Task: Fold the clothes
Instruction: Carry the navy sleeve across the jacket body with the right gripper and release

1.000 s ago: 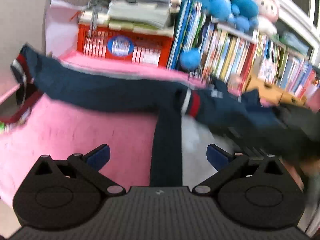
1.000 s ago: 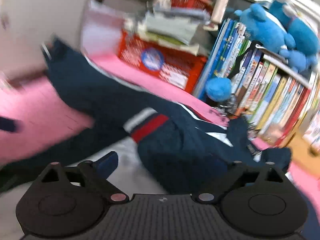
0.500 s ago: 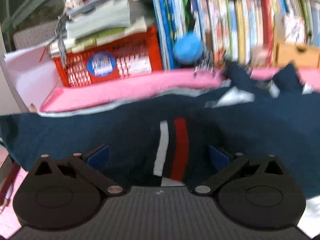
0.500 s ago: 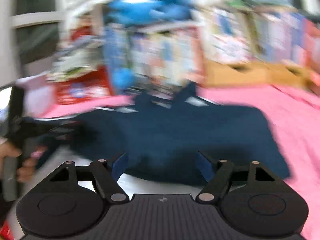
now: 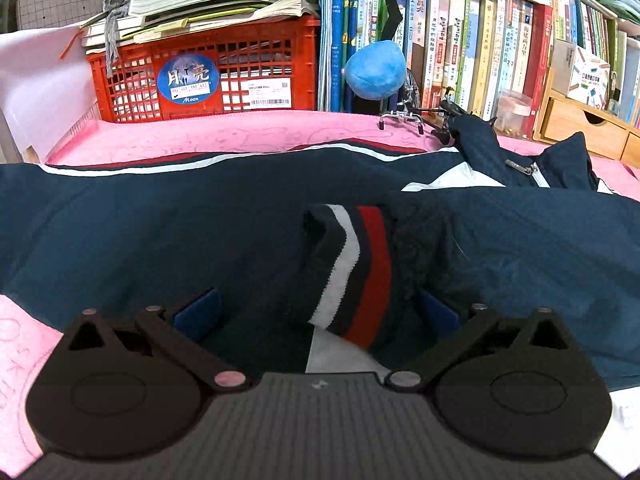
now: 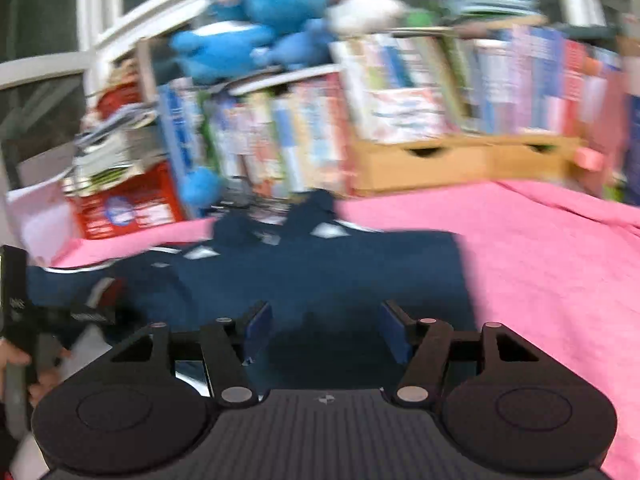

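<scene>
A navy jacket [image 5: 160, 224] with white and red trim lies spread on the pink cloth [image 5: 240, 136]. Its striped sleeve cuff [image 5: 356, 268] rests folded over the body. My left gripper [image 5: 316, 310] hovers low over that cuff, jaws wide open, and the pads do not touch the cuff between them. In the right wrist view, which is blurred, the jacket [image 6: 320, 264] stretches left from my right gripper [image 6: 327, 328]. Its jaws are closing, about half apart, over the jacket's near edge; the pads are not pressing fabric. A hand [image 6: 16, 360] holds the left tool at that view's left edge.
Along the back stand a red crate [image 5: 200, 76] topped with stacked books, a blue plush ball [image 5: 374, 70], a bookshelf [image 5: 500, 52] and a wooden drawer box [image 5: 580, 120]. A small metal model [image 5: 408, 116] sits by the collar. Bare pink cloth [image 6: 540, 280] extends right of the jacket.
The left gripper came in low over the jacket until the striped cuff sat between its jaws. The right gripper swung to the jacket's right part and its jaws narrowed.
</scene>
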Tool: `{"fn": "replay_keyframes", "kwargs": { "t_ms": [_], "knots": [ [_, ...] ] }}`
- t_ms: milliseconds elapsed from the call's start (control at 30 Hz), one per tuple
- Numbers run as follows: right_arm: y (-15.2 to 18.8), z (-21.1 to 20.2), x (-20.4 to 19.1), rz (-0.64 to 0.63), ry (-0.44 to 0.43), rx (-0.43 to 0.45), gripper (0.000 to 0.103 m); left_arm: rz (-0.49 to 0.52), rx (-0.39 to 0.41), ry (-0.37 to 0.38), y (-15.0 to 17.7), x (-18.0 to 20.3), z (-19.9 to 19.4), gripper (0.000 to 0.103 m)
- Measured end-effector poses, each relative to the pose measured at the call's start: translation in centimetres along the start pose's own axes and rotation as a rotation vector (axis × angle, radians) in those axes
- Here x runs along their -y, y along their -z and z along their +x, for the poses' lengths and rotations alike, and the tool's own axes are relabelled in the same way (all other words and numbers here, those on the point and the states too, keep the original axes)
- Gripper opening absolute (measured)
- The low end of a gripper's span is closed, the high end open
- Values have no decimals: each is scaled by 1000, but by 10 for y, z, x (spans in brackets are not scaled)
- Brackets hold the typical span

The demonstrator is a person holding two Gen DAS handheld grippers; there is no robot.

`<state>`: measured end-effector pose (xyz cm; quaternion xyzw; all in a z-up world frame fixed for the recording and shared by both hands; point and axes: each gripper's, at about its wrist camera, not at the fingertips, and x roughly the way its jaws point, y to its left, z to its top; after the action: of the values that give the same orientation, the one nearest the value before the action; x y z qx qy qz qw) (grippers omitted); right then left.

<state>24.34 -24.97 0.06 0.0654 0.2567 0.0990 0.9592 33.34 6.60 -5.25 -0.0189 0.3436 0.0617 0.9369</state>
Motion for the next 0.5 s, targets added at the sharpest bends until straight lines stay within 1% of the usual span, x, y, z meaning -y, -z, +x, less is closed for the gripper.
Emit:
{"fn": "replay_keyframes", "kwargs": {
  "t_ms": [100,267,333,400,467,500],
  "knots": [
    [-11,57,-48,-87,-53,-31,56,-5,0,3,0,-1,0,103],
    [-11,131,-99,-159,-104,-140,56,-8,-2,6,0,-2,0,103],
    [-12,137,-93,-182,-51,-141,56,-8,-4,5,0,-2,0,103],
    [-13,143,-85,-203,3,-142,60,-7,-4,3,0,-1,0,103],
    [-19,147,-57,-186,98,-133,61,-6,-5,1,0,-1,1,103],
    [-23,149,-39,-170,171,-129,63,-5,-5,1,0,-1,1,103]
  ]
}}
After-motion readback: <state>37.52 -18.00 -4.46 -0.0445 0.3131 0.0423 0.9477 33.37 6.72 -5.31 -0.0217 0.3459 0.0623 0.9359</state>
